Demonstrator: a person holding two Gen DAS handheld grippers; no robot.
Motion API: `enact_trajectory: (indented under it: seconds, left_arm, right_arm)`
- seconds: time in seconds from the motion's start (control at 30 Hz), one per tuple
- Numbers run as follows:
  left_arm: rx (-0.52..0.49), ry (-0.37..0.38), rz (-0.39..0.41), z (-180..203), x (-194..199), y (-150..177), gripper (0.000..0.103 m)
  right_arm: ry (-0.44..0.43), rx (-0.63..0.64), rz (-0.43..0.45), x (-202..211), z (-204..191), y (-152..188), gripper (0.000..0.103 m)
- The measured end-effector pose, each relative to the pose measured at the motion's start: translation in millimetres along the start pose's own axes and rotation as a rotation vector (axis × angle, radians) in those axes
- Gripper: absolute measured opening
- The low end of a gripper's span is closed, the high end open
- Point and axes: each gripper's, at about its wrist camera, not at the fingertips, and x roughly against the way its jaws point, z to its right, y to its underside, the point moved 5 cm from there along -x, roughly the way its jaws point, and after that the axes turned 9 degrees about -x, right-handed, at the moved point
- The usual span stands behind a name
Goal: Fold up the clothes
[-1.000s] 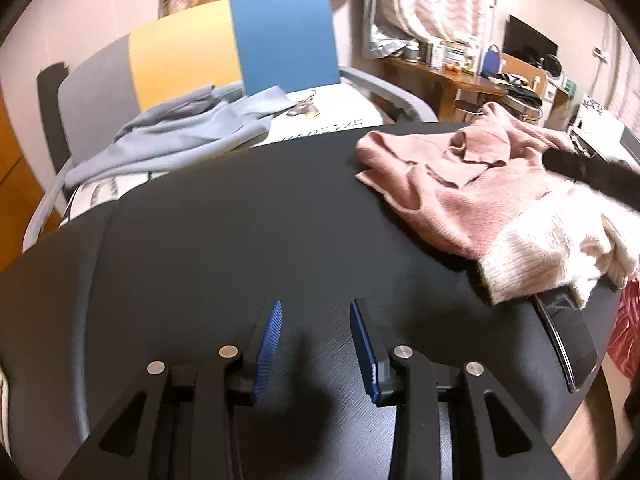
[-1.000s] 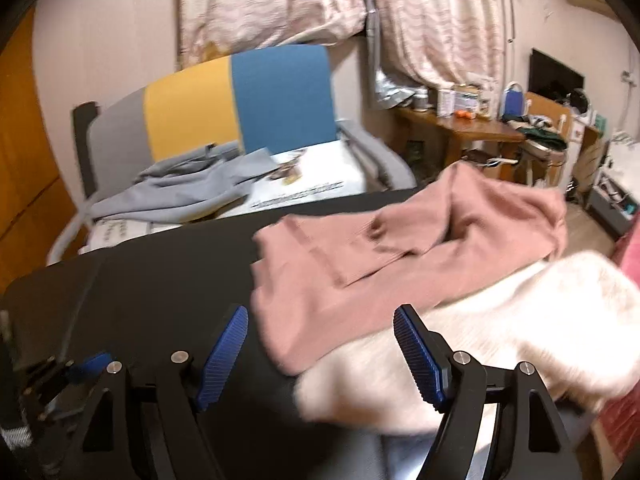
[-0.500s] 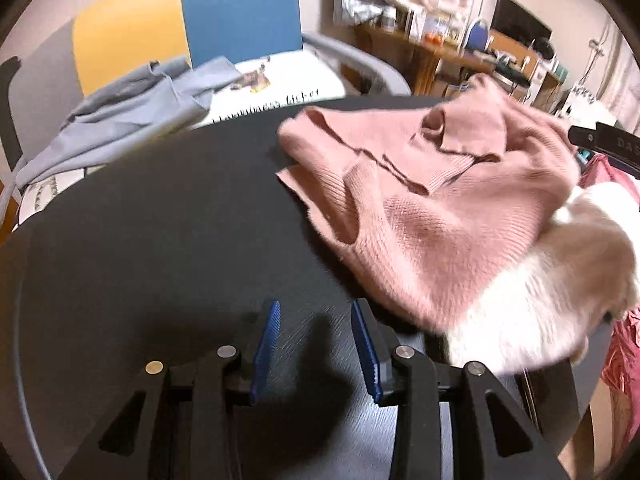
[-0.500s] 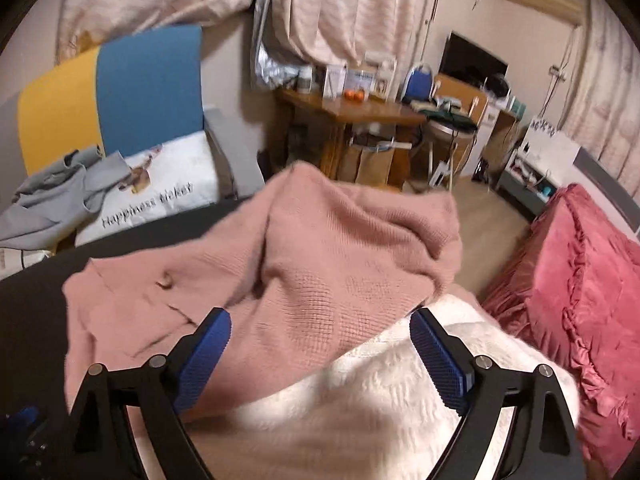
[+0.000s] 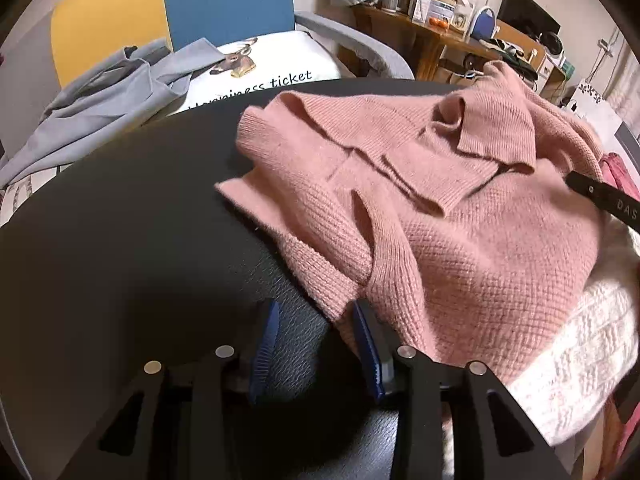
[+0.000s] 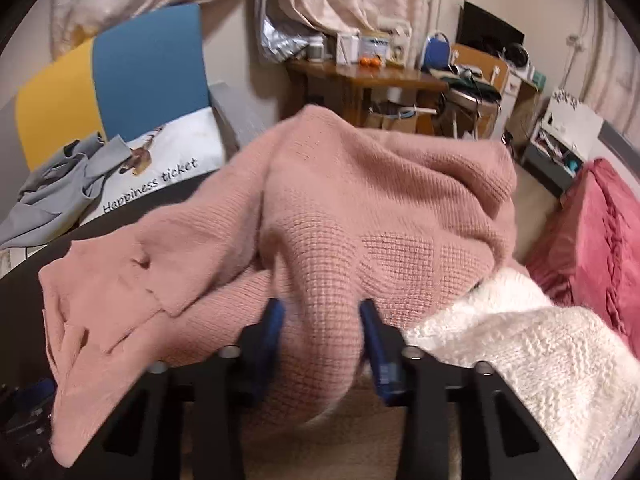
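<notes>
folding barely begun: the pink sweater (image 5: 432, 216) lies crumpled on the black table (image 5: 120, 240), right gripper (image 6: 322, 336) closing on a bunched fold, left gripper (image 5: 314, 344) opening, empty, at its hem.

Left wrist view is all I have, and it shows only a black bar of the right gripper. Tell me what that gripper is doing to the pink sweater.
Observer: The right gripper is closing, with a raised fold of the pink sweater bunched between its blue pads.
Operator: Say whether it caught the white knit too.
Observer: No. The white knit lies beside it, outside the jaws.
</notes>
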Motion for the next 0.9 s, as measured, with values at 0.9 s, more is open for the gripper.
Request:
enact_trajectory:
  seconds: [0.9]
  left_arm:
    - [0.143,0.238,0.182,-63,94,13,0.000]
  right_arm:
    - [-0.141,0.017,0.106,98,-73,-48,0.033]
